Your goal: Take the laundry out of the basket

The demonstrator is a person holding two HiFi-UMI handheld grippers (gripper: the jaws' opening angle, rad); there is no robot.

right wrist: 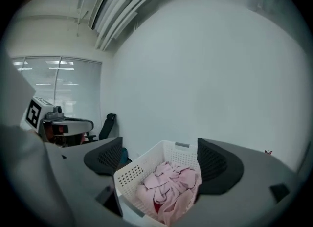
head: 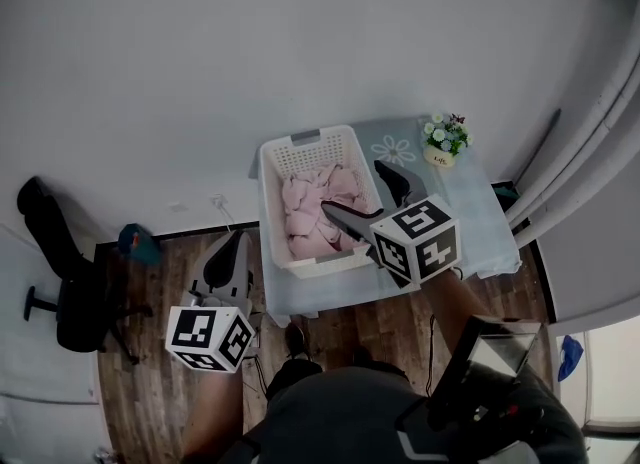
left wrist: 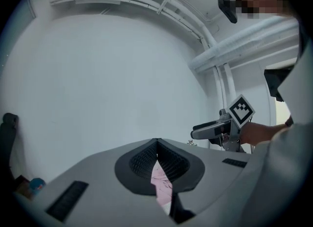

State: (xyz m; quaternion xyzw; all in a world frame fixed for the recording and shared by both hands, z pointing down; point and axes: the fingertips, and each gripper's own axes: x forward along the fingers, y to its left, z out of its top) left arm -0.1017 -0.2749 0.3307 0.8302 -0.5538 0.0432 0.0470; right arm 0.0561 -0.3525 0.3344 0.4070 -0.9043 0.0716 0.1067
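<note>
A white slotted laundry basket (head: 275, 162) stands on a small table (head: 485, 222), with a heap of pink laundry (head: 318, 214) inside it. My right gripper (head: 368, 200) reaches over the basket's near right corner with its jaws spread wide and nothing between them. In the right gripper view (right wrist: 160, 143) the basket (right wrist: 132, 174) and the pink laundry (right wrist: 168, 187) lie just ahead between the open pads. My left gripper (head: 228, 257) hangs over the floor left of the table. Its jaws (left wrist: 156, 143) are closed, with a strip of pink cloth (left wrist: 164, 187) pinched between them.
A small pot of flowers (head: 445, 142) stands at the table's far right corner. A black office chair (head: 65, 282) and a blue object (head: 137, 244) are on the wooden floor at the left. A white wall runs behind the table.
</note>
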